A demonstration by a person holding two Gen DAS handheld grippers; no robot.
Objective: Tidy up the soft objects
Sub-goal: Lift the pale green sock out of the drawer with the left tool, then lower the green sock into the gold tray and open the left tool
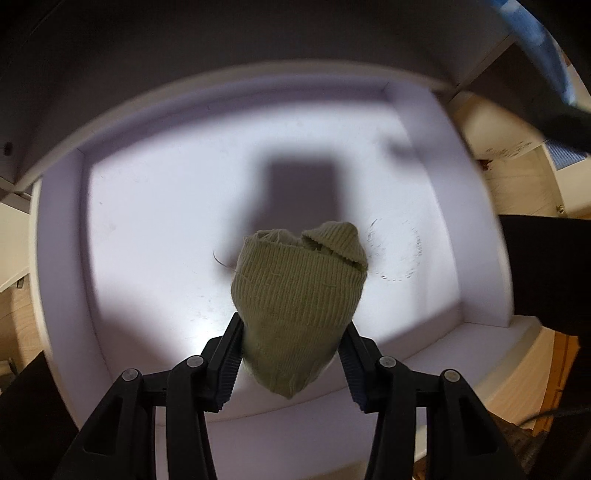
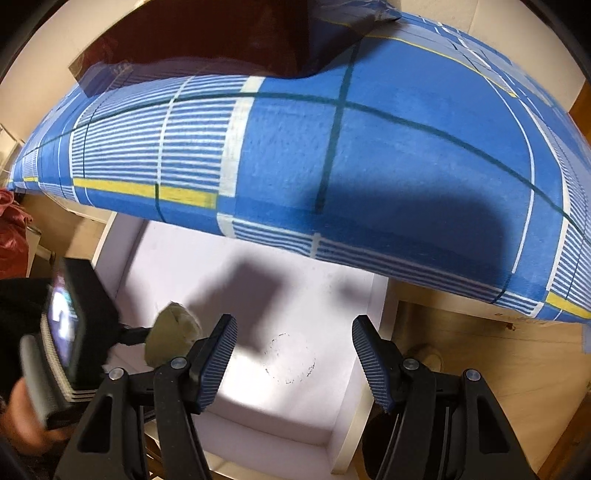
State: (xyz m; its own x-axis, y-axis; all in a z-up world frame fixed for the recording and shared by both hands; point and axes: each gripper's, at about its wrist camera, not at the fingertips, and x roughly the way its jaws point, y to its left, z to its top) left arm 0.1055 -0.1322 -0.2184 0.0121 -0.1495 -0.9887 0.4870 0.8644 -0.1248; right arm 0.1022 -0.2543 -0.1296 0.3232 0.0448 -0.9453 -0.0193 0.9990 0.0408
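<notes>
Right wrist view: blue plaid pillow (image 2: 332, 155) overhanging the white bin (image 2: 354, 406), far edge cut off by a dark red cloth (image 2: 207, 33). Bin floor blurred, faint ring mark barely readable. Left gripper (image 1: 291, 354) pinching an olive knit sock (image 1: 299, 291), dangling above the bin. Right gripper (image 2: 291, 354) spread, empty, touching nothing.
</notes>
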